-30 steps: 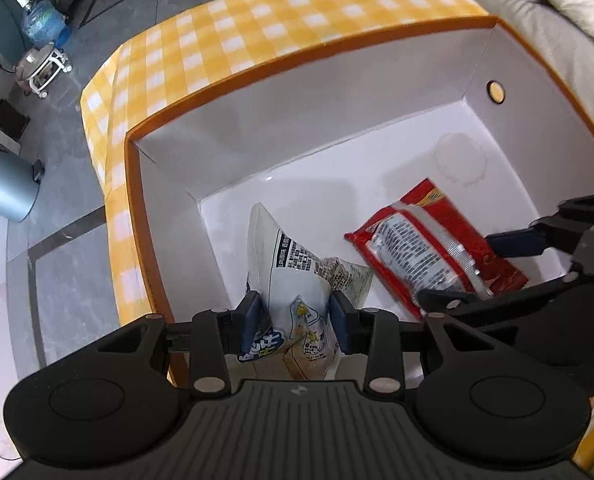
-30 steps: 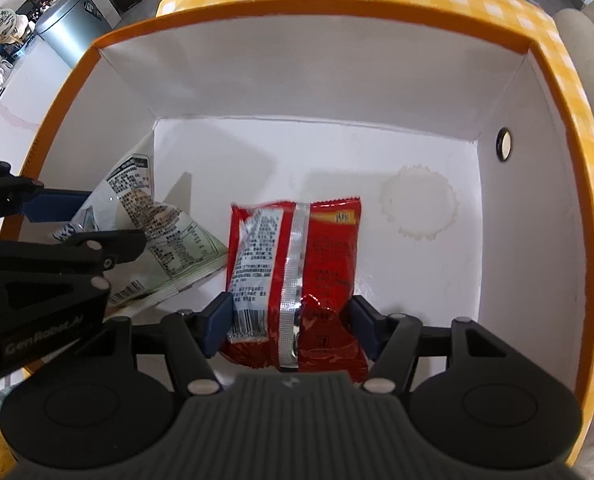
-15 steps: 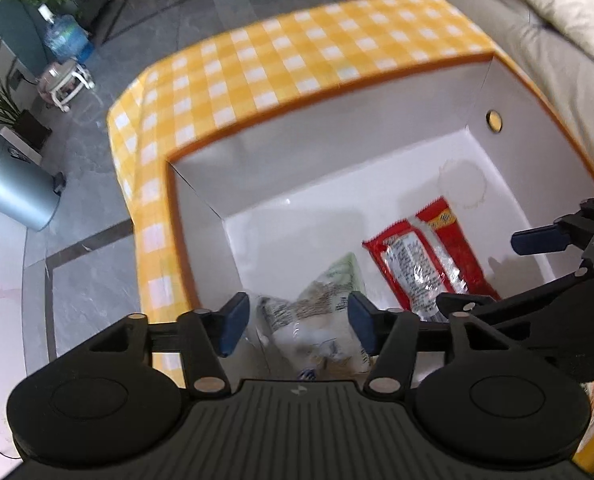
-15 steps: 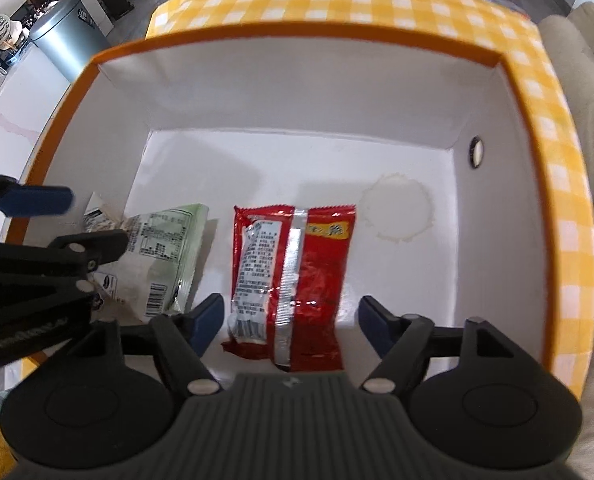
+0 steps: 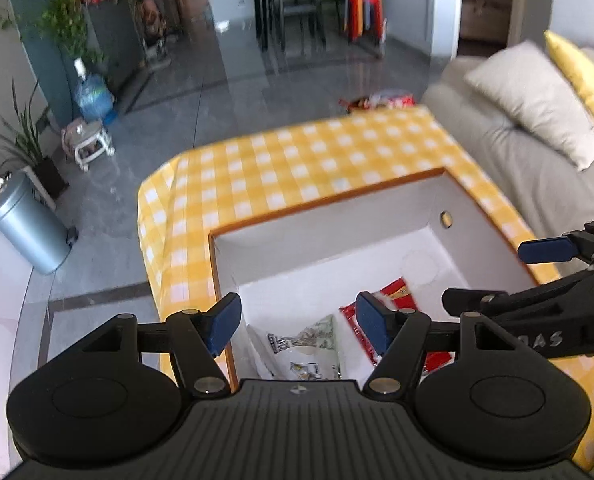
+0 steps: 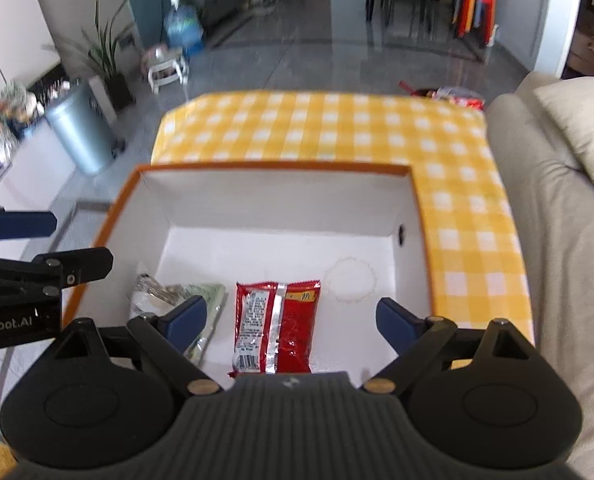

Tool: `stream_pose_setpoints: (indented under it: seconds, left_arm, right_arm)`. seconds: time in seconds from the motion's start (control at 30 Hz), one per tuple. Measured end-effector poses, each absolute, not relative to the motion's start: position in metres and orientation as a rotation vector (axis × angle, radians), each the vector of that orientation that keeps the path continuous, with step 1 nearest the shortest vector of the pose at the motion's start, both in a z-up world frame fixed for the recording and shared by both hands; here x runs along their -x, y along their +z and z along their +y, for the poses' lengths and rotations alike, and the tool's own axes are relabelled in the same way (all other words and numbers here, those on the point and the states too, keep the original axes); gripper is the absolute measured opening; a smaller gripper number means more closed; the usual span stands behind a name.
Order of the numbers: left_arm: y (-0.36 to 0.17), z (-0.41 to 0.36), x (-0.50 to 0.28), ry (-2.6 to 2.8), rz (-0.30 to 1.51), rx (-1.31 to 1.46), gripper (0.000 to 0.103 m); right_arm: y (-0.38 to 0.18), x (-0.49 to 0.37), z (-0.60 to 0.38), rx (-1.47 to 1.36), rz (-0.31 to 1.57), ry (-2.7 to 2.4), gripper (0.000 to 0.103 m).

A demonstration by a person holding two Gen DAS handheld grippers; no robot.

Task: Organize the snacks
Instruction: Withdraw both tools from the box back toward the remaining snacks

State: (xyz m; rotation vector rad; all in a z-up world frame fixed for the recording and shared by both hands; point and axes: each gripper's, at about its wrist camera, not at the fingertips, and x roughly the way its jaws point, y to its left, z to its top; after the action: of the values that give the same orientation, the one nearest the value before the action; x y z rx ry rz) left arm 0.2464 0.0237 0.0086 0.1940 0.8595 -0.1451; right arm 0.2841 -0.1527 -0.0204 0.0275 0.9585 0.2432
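Both snacks lie in the box (image 6: 281,204); left claw (image 5: 297,322) and right claw (image 6: 291,320) are opening, empty: lift straight up, clear of the walls

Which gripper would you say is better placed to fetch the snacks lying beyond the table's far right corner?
Probably the right gripper: it holds nothing, its jaws are opening, and the snack pile lies toward its side. The left gripper, also holding nothing, sits farther over.

Glossy red foil packet (image 6: 277,326)
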Motion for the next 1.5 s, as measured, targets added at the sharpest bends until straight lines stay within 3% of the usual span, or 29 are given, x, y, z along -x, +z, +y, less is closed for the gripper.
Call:
stream_pose_setpoints:
  seconds: [0.17,0.37,0.6,1.03,1.13,1.5]
  left_arm:
    - [0.015,0.023,-0.217,-0.181,0.787,-0.174,0.077]
    - [0.024,0.035,-0.174,-0.249,0.706,-0.06,0.077]
    - [0.024,0.037,-0.124,-0.232,0.698,-0.109,0.077]
    - [-0.006,0.046,-0.062,-0.179,0.811,-0.027,0.077]
    - [-0.016,0.042,-0.054,-0.156,0.831,-0.061,0.076]
    - [-0.051,0.036,-0.049,-0.17,0.963,-0.018,0.07]
  right_arm:
    - [0.005,-0.249,-0.167,-0.112,0.862,0.255,0.097]
    - [0.017,-0.194,-0.174,-0.134,0.769,0.271,0.099]
    - [0.011,-0.134,-0.182,-0.091,0.721,0.254,0.099]
    - [-0.019,-0.061,-0.193,-0.084,0.804,0.255,0.098]
    - [-0.029,-0.055,-0.19,-0.067,0.852,0.256,0.092]
    - [-0.059,-0.054,-0.185,-0.083,0.978,0.279,0.089]
